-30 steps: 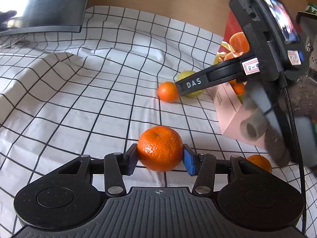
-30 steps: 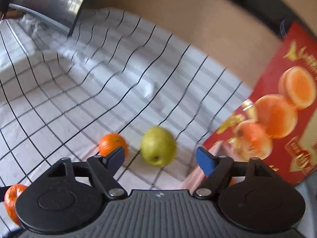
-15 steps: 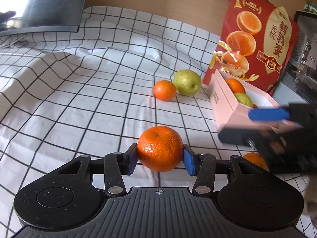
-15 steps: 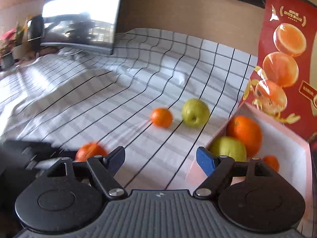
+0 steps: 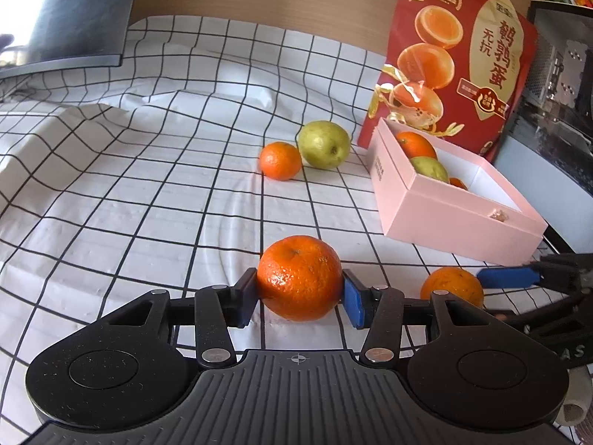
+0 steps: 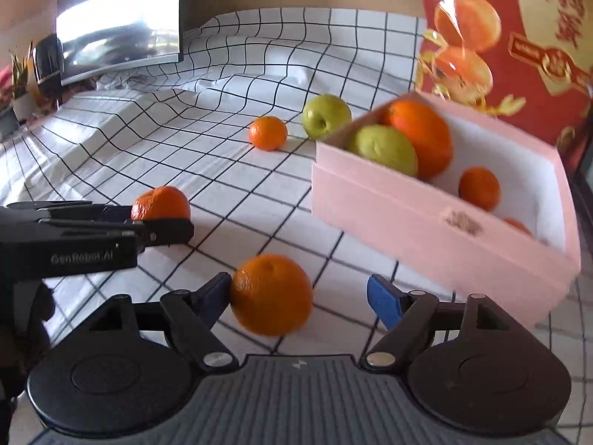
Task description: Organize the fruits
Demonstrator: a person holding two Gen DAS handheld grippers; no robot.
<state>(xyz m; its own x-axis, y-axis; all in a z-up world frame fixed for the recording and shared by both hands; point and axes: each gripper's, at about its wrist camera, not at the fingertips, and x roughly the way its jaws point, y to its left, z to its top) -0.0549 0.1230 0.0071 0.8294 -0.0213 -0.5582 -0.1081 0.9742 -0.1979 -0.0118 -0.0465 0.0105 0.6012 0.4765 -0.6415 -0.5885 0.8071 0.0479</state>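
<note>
1. Mandarin [image 5: 299, 277] is sitting pinched between the pads of the left claw [image 5: 299, 293], low over the checked cloth [image 5: 148, 204].
2. Right claw [image 6: 300, 296] is standing spread around a second orange [image 6: 272, 294]; its left pad is touching the peel and the right pad is apart, so nothing is gripped yet.
3. Ahead and to the right of both claws, the pink box [image 6: 426, 237] is already holding a few fruits.
4. Farther ahead, a small orange [image 5: 280, 160] and a pear [image 5: 324, 144] are lying loose beside each other, so I judge the sorting roughly half done.
</note>
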